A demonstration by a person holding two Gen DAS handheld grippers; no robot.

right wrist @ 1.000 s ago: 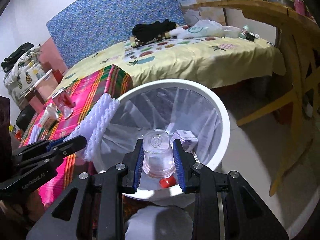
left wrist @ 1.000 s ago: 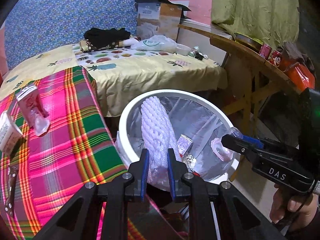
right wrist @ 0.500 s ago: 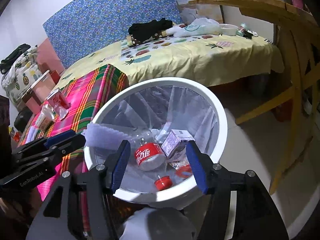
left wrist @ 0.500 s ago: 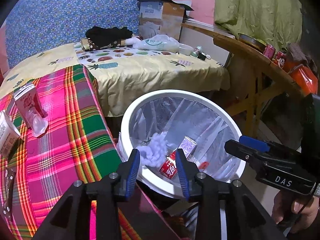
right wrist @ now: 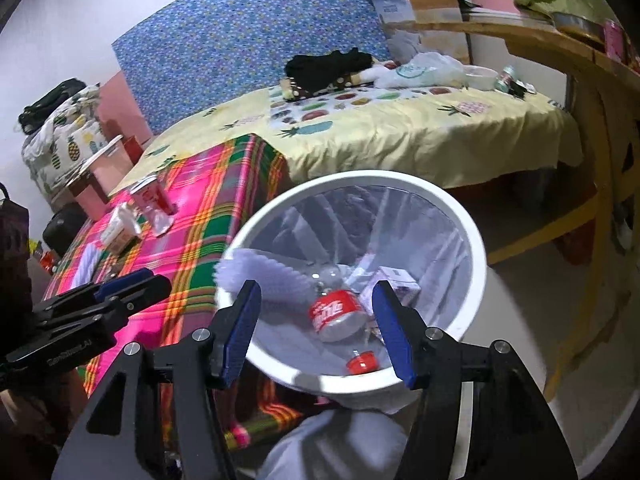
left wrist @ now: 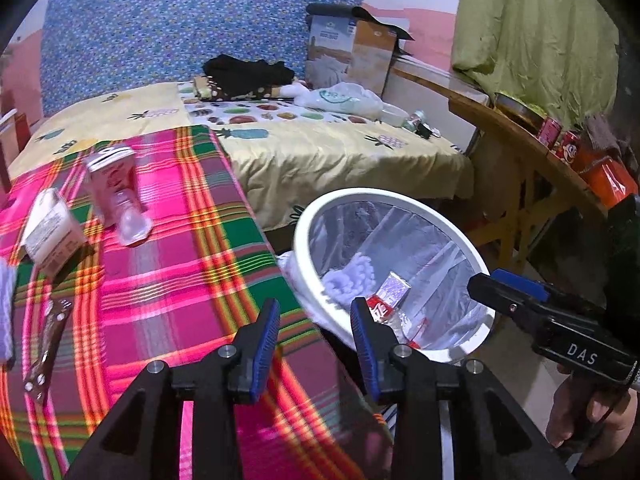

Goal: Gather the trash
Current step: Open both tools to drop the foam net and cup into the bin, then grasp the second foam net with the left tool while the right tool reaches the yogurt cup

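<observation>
The white trash bin (left wrist: 360, 196) (right wrist: 476, 240) with a clear liner stands beside the plaid table. Inside lie the white foam net (left wrist: 348, 280) (right wrist: 256, 276), a clear bottle with a red label (right wrist: 336, 312) (left wrist: 378, 308), a small purple box (right wrist: 394, 286) (left wrist: 394, 288) and a red cap (right wrist: 360, 364). My left gripper (left wrist: 314, 320) is open and empty over the table's edge next to the bin. My right gripper (right wrist: 318, 320) is open and empty above the bin. On the plaid cloth (left wrist: 168, 272) lie a pink carton (left wrist: 112, 176), a white carton (left wrist: 48, 232) and a brown wrapper (left wrist: 48, 344).
A bed with a yellow fruit-print sheet (left wrist: 320, 148) lies behind the table and bin, with black clothes, a plastic bag and a cardboard box on it. A wooden table (left wrist: 532, 148) with cans stands at the right. The floor (right wrist: 560, 380) is right of the bin.
Both grippers opened. The foam net dropped from my left gripper and the clear bottle from my right into the bin. My left gripper has swung left toward the table.
</observation>
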